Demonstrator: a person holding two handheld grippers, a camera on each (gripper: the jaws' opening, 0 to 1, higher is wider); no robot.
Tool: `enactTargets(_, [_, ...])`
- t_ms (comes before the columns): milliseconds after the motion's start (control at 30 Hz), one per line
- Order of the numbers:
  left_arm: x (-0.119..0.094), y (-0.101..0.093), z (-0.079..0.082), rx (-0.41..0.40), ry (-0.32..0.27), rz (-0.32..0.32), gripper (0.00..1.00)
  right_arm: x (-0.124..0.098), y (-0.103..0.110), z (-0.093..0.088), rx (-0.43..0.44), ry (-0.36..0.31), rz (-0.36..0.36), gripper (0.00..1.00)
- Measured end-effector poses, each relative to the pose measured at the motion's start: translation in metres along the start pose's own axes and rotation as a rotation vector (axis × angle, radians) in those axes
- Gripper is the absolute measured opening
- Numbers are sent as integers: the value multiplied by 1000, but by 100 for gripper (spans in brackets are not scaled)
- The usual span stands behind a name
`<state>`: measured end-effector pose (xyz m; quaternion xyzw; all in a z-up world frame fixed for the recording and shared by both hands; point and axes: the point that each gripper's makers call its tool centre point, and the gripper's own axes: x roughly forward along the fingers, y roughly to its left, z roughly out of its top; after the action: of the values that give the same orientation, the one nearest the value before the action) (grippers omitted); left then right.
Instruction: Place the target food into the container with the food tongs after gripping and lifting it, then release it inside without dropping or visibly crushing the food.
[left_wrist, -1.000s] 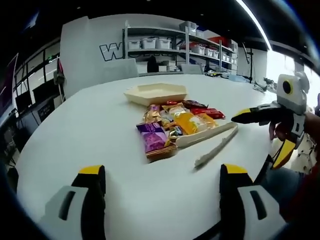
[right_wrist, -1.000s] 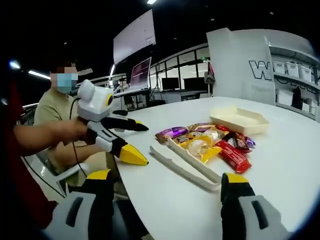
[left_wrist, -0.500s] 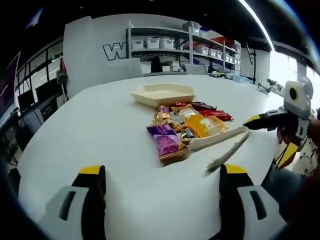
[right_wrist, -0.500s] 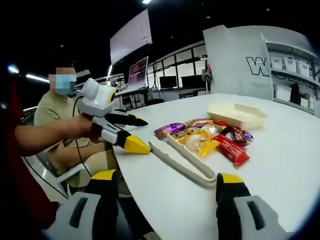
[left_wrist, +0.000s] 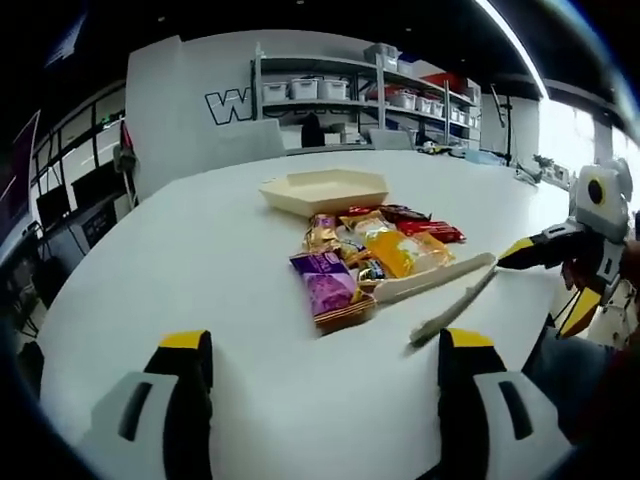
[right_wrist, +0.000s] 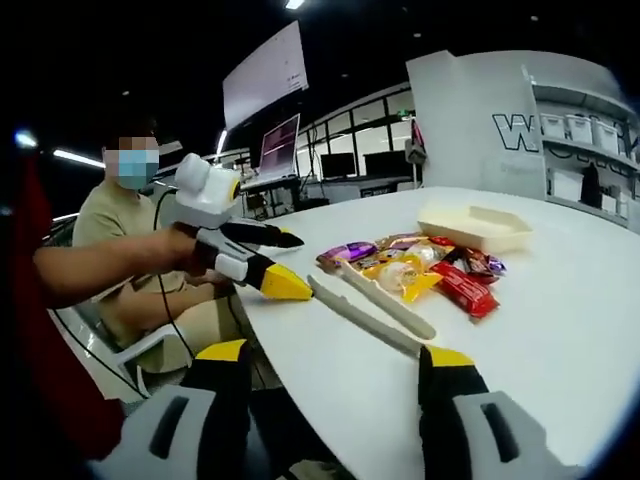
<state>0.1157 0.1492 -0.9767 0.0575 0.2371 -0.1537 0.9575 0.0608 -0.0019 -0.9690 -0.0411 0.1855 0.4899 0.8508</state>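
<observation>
now one pair of tongs, one tray, one snack pile lie ahead of both spread tools; right tool has neared the tongs.

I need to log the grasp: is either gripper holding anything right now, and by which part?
Nothing is held. Both the left gripper and right gripper are open; the food tongs lie untouched on the table.

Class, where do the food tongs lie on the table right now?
In the left gripper view the tongs lie flat on the white table, right of the snack packets, their tips reaching toward the pile, nearer than the cream tray.
</observation>
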Motion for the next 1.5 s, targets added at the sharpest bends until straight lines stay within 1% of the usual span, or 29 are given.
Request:
enactTargets(67, [-1,0,1,11,-2,5,91,1,-5,0,-10,1,-7,60])
enactTargets(167, [-4,-1,3,16,-9,-1,91,3,-9,3,-10,4,-18,63])
enactTargets(233, [-7,-3,5,21,-17,-5,88,1,-9,4,-17,-1,-25,64])
enactTargets(300, [-9,-7,9,16,-41,-22,86,-1,-13,8,-17,-26,-42,67])
enactTargets(333, [-9,-15,11,11,-60,-59,85,-1,-15,9,-17,-29,-51,67])
enactTargets(433, [-8,-24,7,26,-48,-84,82,0,-22,10,-7,-31,-57,67])
enactTargets(500, [-8,-33,6,59,-45,-112,78,4,-23,9,-7,-22,-51,68])
enactTargets(533, [-8,-41,7,68,-47,-140,74,6,-24,9,-10,-19,-51,68])
enactTargets(567, [-8,-45,8,75,-52,-156,69,7,-25,9,-9,-16,-50,68])
enactTargets(600, [-8,-48,9,83,-56,-165,67,9,-25,10,-6,-15,-47,68])
enactTargets(700, [-5,-57,5,109,-29,-202,61,13,-23,9,1,-8,-33,67])
enactTargets(767, [-3,-61,4,124,-25,-222,59,13,-21,8,3,-4,-28,67])
enactTargets(833, [0,-64,3,132,-11,-243,55,13,-19,7,3,-8,-26,69])
enactTargets(900, [1,-69,3,147,-5,-273,47,13,-19,5,9,-10,-29,69])
enactTargets(967, [1,-80,3,169,0,-328,36,13,-20,2,21,-4,-29,68])
enactTargets(1000, [1,-85,4,180,-1,-351,33,12,-20,2,17,-10,-31,67])
enactTargets(1033, [2,-88,4,187,8,-361,33,12,-20,2,13,-13,-31,67])
enactTargets(1067, [4,-85,6,186,3,-345,34,12,-21,2,17,-13,-32,67])
enactTargets(1200, [9,-86,7,198,10,-365,33,12,-22,4,31,-19,-27,66])
enactTargets(1333, [10,-88,8,216,2,-392,31,12,-22,4,32,-30,-25,66])
enactTargets(1400, [11,-87,10,228,2,-395,27,12,-24,4,41,-35,-25,65])
enactTargets(1433, [12,-86,10,245,-2,-395,23,12,-23,5,43,-36,-24,65])
enactTargets(1467, [12,-86,10,268,0,-398,18,12,-23,5,44,-38,-24,65])
enactTargets(1500, [12,-86,10,310,-1,-406,16,12,-24,5,44,-37,-26,64])
